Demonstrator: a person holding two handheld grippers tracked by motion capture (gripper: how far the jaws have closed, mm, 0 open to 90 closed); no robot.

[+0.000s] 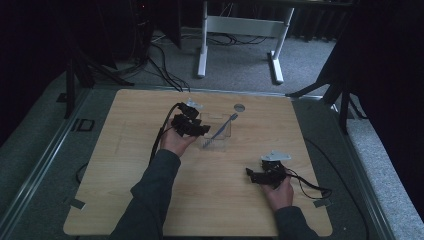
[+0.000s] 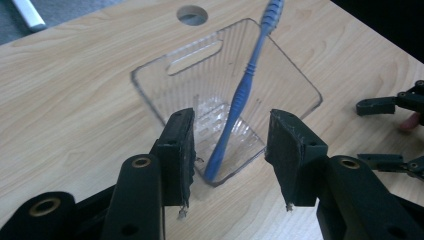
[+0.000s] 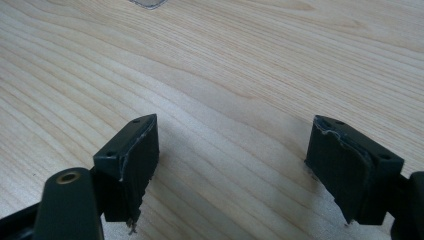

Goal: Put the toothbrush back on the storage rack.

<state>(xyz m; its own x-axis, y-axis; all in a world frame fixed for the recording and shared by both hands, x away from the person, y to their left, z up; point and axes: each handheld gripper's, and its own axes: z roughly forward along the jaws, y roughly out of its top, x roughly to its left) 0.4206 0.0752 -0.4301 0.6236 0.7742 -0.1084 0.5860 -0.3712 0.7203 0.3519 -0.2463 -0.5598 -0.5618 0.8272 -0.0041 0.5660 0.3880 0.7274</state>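
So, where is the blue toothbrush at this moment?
The blue toothbrush leans inside the clear container near the table's middle in the high view, just ahead of the open left gripper.

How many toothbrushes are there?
1. The blue toothbrush leans inside the clear container on the table, in front of the open left gripper. None other shows.

light wooden table [image 1: 125, 175] with round hole [image 1: 239, 107] near far edge, white desk legs [image 1: 202, 50] on grey carpet [image 1: 240, 65] beyond
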